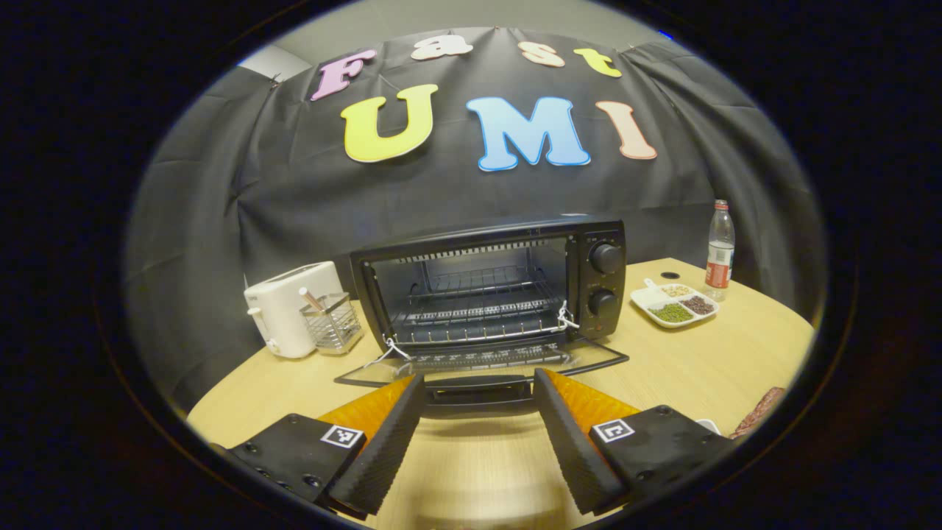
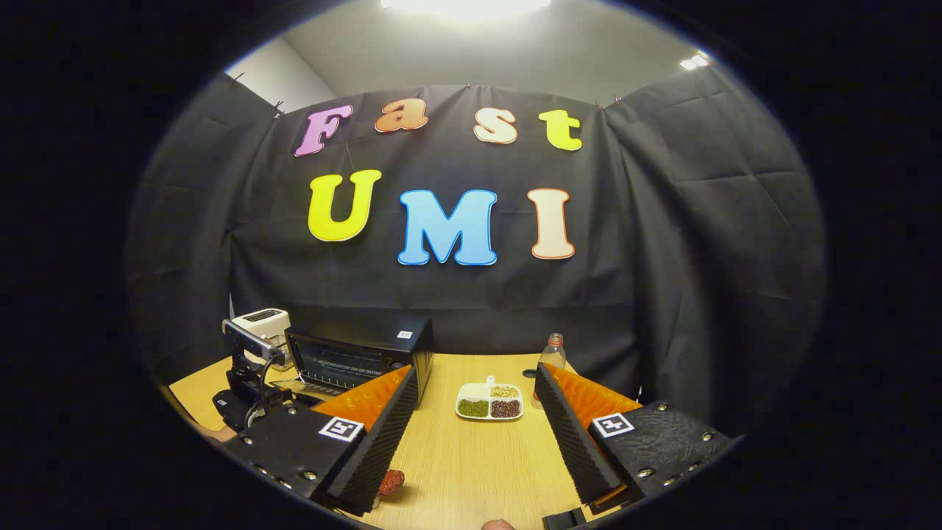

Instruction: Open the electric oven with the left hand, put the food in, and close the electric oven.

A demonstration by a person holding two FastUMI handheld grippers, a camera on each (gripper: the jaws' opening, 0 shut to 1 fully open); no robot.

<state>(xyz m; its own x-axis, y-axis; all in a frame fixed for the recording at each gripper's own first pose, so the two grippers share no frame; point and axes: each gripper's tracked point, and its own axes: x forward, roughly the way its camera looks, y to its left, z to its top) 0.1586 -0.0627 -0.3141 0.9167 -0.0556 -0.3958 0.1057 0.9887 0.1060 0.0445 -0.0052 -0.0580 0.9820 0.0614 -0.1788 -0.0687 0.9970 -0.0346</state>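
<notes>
Left gripper view looks along the left claw (image 1: 478, 412), whose ribbed fingers (image 1: 383, 442) stand spread apart, one to each side of the dark bar handle (image 1: 478, 390) of the oven door and not pressing on it. The electric oven (image 1: 489, 283) is a black box with its glass door (image 1: 482, 362) folded down flat over the pale wood-grain table (image 1: 699, 361); wire racks (image 1: 475, 305) show inside, and two round knobs (image 1: 605, 259) sit on its right panel. Left of it stands a white toaster (image 1: 291, 308), with a wire mesh basket (image 1: 333, 322) holding a stick-like utensil just beside. Right of the oven, a white divided dish (image 1: 673, 303) holds green beans, dark beans and pale grains in separate compartments, and a clear plastic bottle (image 1: 720, 252) stands upright behind it. A reddish-brown piece of food (image 1: 758, 414) lies at the table's right edge. Right gripper view shows the right claw (image 2: 471, 427) wide open and holding nothing above the table (image 2: 478, 464), with a reddish piece of food (image 2: 391, 482) just beside its left finger; the oven (image 2: 360, 361), the divided dish (image 2: 489, 401), the bottle (image 2: 552, 357) and the left claw's body (image 2: 246, 375) lie farther off.
</notes>
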